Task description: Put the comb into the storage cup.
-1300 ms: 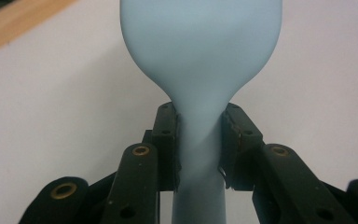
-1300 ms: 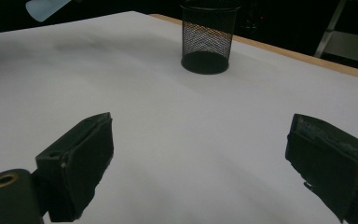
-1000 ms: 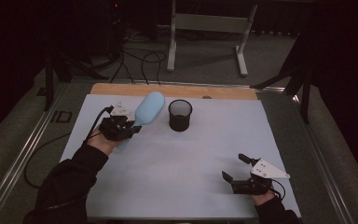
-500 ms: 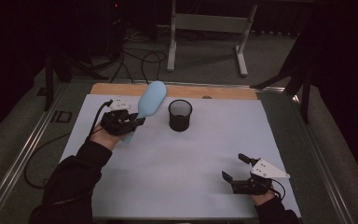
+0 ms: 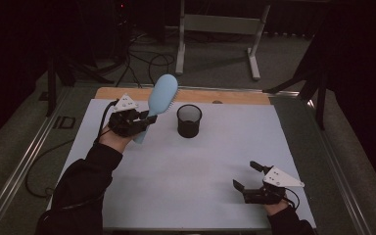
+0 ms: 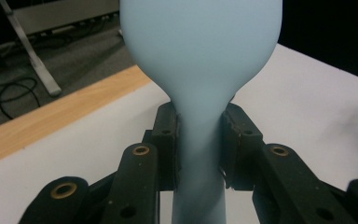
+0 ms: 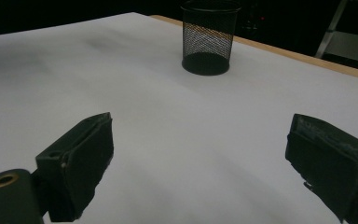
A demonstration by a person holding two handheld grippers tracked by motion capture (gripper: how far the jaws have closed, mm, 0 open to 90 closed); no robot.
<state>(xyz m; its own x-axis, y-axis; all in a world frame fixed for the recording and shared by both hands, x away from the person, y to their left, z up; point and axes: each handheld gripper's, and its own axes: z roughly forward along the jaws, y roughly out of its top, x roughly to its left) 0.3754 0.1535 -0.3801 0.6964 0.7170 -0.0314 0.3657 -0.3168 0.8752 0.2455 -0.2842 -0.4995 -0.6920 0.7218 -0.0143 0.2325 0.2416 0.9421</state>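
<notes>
Since the earlier frame the left claw [image 5: 144, 121] has lifted the hairbrush [image 5: 160, 97] a little higher and tipped it more upright, so its head now rises farther above the claw and leans toward the far edge of the table [image 5: 186, 166]. The right claw [image 5: 247, 177] has stayed where it was, low over the near right part of the table.

The left claw is closed tight on the brush's narrow neck, one pad pressing each side just below where the head widens; the handle runs down between the jaws. The right claw stands wide open and holds nothing.

The hairbrush is pale blue, smooth and matte, with a broad oval head and a slim handle. A black mesh cup [image 5: 189, 121] stands upright just to the right of the left claw, apart from the brush.
</notes>
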